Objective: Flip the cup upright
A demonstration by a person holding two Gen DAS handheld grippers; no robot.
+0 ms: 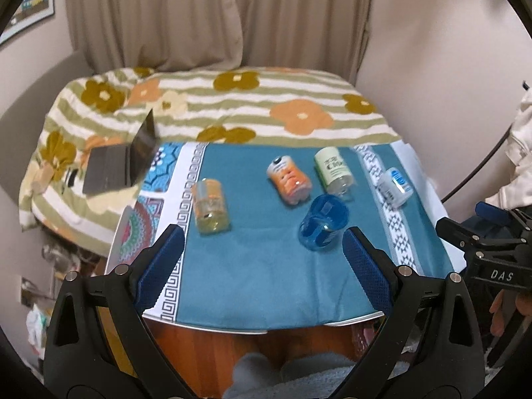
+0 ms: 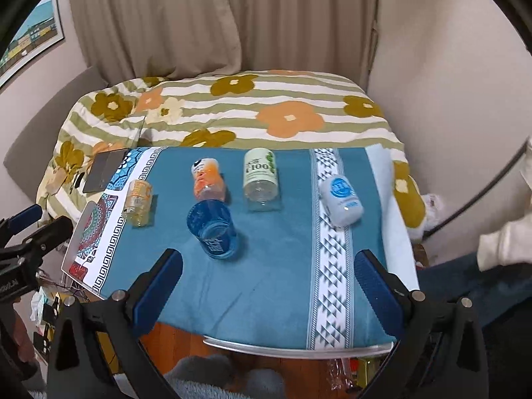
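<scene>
**Operator:** Nearest my lenses are the tongs themselves: black plastic arms with blue, dimpled rubber pads. On my left gripper (image 1: 262, 242) the pads stand wide apart with nothing between them. My right gripper (image 2: 267, 271) is spread the same way, empty.

**Colleague:** And the cup?

**Operator:** The translucent blue plastic cup (image 2: 212, 231) lies on its side on the teal, suede-like tablecloth (image 2: 272, 266), which has white patterned bands. White lettering runs across the cup wall, too blurred to read. From the right wrist it sits just beyond the left pad's tip, ahead and to the left of the gap. From the left wrist it lies just ahead of the right pad, near it but apart.

**Colleague:** What else is on the cloth?

**Operator:** Four small cylinders on their sides: a clear container with a yellow-orange label (image 2: 138, 204), an orange wrapped bottle (image 2: 206, 179), a clear jar with a pale green label (image 2: 261, 178) reading "100", and a white bottle with a round blue emblem (image 2: 342, 201). Behind them is a striped quilt with flower shapes (image 2: 232, 109). The other rig's black body reads "DAS".
</scene>
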